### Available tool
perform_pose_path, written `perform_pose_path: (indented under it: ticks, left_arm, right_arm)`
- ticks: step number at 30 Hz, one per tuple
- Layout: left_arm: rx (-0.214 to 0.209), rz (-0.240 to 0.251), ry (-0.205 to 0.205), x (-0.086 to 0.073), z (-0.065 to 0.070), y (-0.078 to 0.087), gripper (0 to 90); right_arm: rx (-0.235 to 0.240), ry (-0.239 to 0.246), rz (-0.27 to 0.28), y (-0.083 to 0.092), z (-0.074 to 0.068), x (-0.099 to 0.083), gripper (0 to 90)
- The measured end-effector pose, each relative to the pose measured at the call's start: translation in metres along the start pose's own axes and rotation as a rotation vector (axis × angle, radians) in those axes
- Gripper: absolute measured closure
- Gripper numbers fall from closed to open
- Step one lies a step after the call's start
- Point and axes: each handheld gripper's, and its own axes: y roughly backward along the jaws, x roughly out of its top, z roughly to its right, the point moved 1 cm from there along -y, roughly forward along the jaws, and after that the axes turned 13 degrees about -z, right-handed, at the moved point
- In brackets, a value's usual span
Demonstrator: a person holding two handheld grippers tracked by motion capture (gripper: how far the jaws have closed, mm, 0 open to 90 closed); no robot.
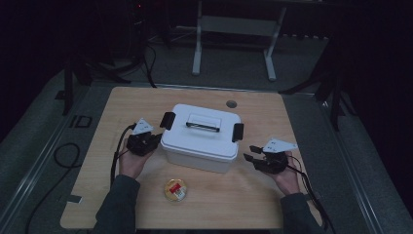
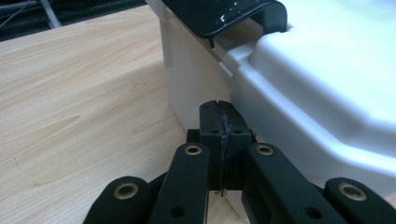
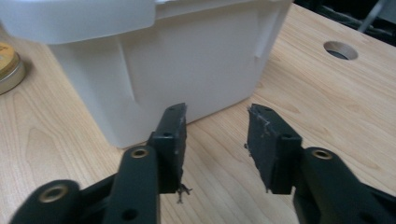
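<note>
Black left gripper (image 2: 219, 135) jaws pressed together, empty, beside white box (image 1: 202, 136); right gripper (image 3: 215, 135) jaws parted, empty.

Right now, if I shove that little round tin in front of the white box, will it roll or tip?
Probably neither. The round tin lies flat on the wooden table, low and wide, so it should slide rather than tip. Its rim looks like smooth metal, so the jaws might slip on it. It is small, so likely light.

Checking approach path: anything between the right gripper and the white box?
Nothing. In the right gripper view, bare wood table lies between the open right gripper and the white box; the high view agrees.
</note>
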Motion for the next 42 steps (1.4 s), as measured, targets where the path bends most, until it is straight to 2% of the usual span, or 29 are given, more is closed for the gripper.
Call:
perform_pose_path:
  ticks: [5,6,17,21,27,32,33,38,39,42]
  left_arm:
    - [-0.003,-0.022,-0.035,0.0,0.012,0.001,89.6]
    - [-0.005,-0.028,-0.052,0.001,0.015,0.001,89.6]
    - [-0.013,-0.058,-0.132,0.001,0.043,0.006,89.3]
    - [-0.011,-0.051,-0.125,0.0,0.041,0.008,87.5]
    - [0.011,-0.054,-0.121,-0.003,0.033,0.017,84.8]
    - [0.023,-0.065,-0.113,-0.009,0.027,0.021,81.5]
    - [0.031,-0.086,-0.116,-0.013,0.025,0.022,80.7]
    - [0.035,-0.115,-0.116,-0.021,0.025,0.021,77.9]
    - [0.02,-0.11,-0.092,-0.026,0.024,0.02,77.9]
    - [0.018,-0.13,-0.085,-0.032,0.026,0.015,74.3]
  right_arm:
    - [0.008,-0.034,0.001,0.004,0.005,-0.004,51.9]
    - [0.006,-0.035,-0.001,0.004,0.006,-0.004,51.4]
    - [-0.03,-0.075,-0.009,0.014,0.014,-0.012,50.2]
    - [-0.026,-0.087,-0.013,0.016,0.016,-0.012,52.8]
    - [-0.022,-0.066,-0.026,0.021,0.017,-0.01,58.4]
    - [-0.032,-0.05,-0.038,0.025,0.017,-0.008,58.8]
    - [-0.037,-0.037,-0.052,0.027,0.017,-0.006,58.5]
    - [-0.038,-0.02,-0.064,0.03,0.019,-0.003,56.6]
    - [-0.038,-0.019,-0.065,0.031,0.019,-0.002,56.2]
    - [-0.044,-0.017,-0.071,0.035,0.021,0.001,55.4]
